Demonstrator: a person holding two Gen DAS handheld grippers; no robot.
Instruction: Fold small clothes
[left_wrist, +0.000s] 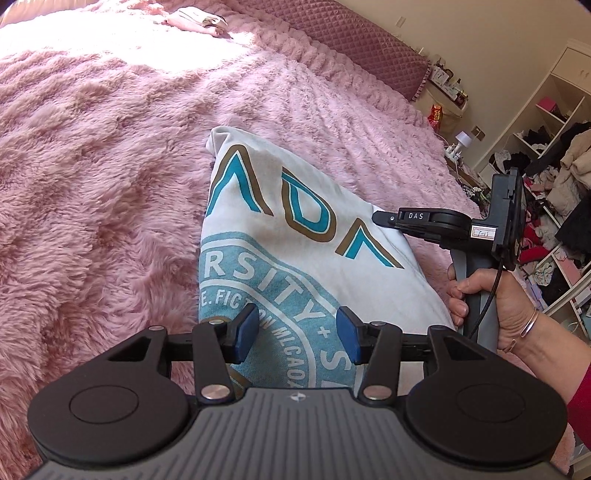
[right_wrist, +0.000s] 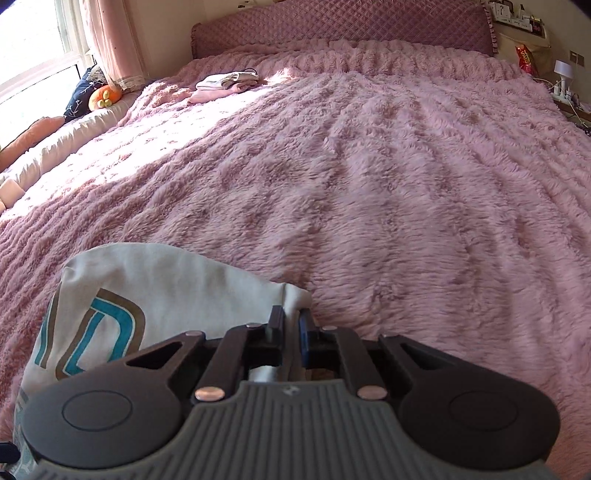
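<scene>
T-shirt (left_wrist: 295, 236) on bedspread (left_wrist: 110, 166), folded pile (right_wrist: 225, 83) seemingly far behind

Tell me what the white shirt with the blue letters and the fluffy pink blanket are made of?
The white shirt looks like soft cotton knit, matte, with a flat printed design; it drapes and creases loosely. The pink blanket looks like plush faux fur, probably polyester: long shaggy fibers lie in tufts and shine a little in the sunlight. Neither fiber can be confirmed from looks alone.

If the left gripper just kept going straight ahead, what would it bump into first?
Probably the white T-shirt with teal lettering: the open left gripper points straight at its print, the fluffy pink bedspread beyond. Depth is unclear.
</scene>
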